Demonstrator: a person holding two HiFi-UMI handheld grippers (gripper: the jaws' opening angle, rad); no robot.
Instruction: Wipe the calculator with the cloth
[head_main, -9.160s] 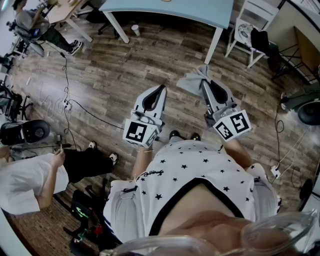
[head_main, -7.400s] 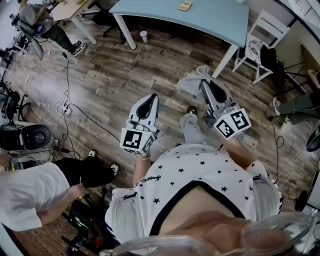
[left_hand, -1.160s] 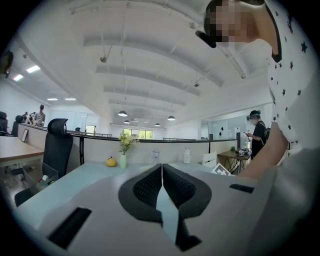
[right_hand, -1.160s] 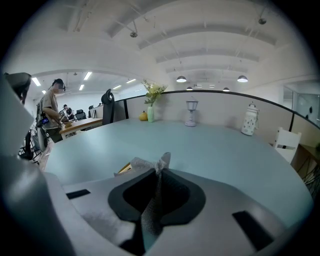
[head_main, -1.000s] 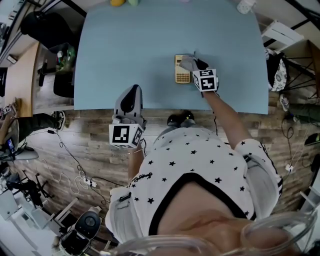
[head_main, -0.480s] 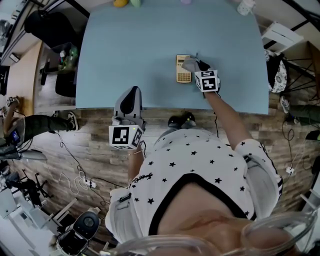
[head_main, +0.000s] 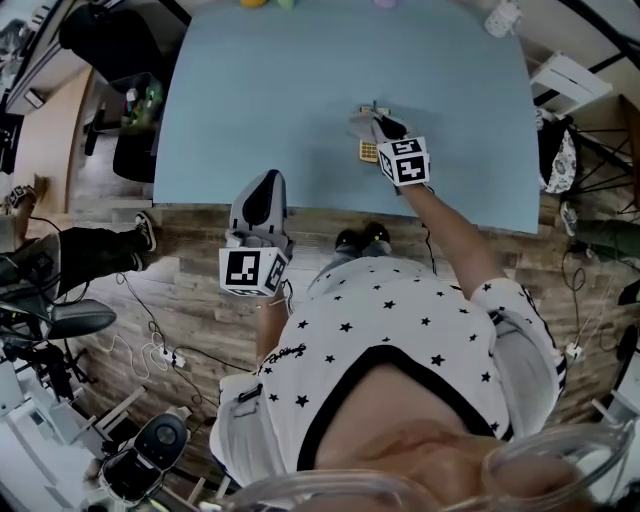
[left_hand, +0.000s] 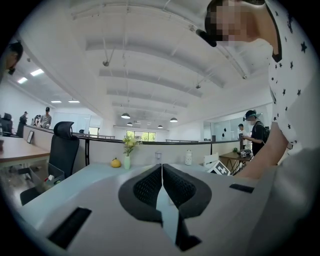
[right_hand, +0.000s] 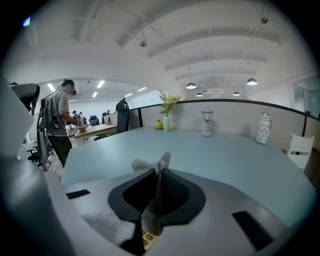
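In the head view my right gripper (head_main: 378, 126) is out over the light blue table (head_main: 260, 90), shut on a grey cloth (head_main: 364, 124). The cloth lies over the yellow calculator (head_main: 367, 151), of which only the near end shows. In the right gripper view the cloth (right_hand: 152, 205) is pinched between the dark jaws and pokes out past them, and a bit of the calculator (right_hand: 147, 238) shows below. My left gripper (head_main: 257, 200) hangs at the table's near edge, shut and empty; in the left gripper view (left_hand: 162, 181) its jaws touch.
A yellow fruit (right_hand: 158, 125), a vase of flowers (right_hand: 166, 114), a lamp-like ornament (right_hand: 207, 122) and a white jar (right_hand: 262, 128) stand along the table's far edge. A black office chair (head_main: 95, 35) is left of the table. A person (right_hand: 58, 123) stands off to the left.
I walked from the open floor up to the table. In the last second my right gripper dragged the cloth leftward over the calculator, covering most of it. The left gripper stayed put.
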